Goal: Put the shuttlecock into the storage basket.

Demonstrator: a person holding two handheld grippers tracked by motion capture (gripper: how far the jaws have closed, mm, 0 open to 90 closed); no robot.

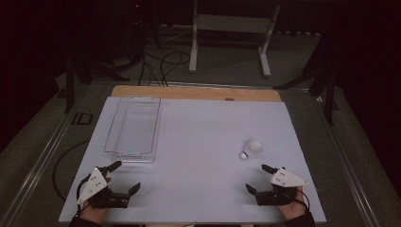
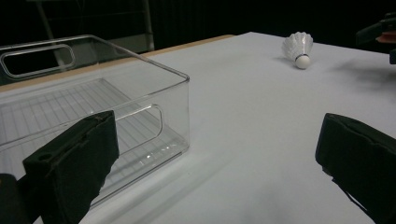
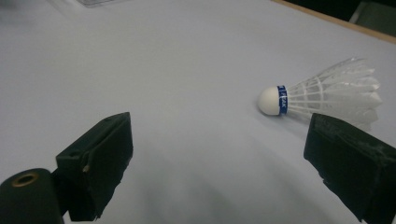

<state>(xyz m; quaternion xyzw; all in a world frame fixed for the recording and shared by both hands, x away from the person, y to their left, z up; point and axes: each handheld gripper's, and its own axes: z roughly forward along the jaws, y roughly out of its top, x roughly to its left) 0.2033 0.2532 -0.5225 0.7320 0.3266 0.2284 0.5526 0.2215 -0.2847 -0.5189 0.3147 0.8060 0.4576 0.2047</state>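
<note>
Presently both grippers, left gripper [image 1: 124, 176] and right gripper [image 1: 259, 178], stand agape, empty. White feathered shuttlecock [image 1: 250, 148] lies near the right; recommend pinching its cork, then the clear plastic bin [image 1: 113, 135].

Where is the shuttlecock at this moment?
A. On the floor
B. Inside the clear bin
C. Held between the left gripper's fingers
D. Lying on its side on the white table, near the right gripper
D: the shuttlecock lies on the table just ahead of the open right gripper, outside the clear bin.

shuttlecock [image 3: 322, 100] band: blue, white lettering showing as "PEAK", running sideways, first letters partly hidden
other markings: none reading legibly
</note>
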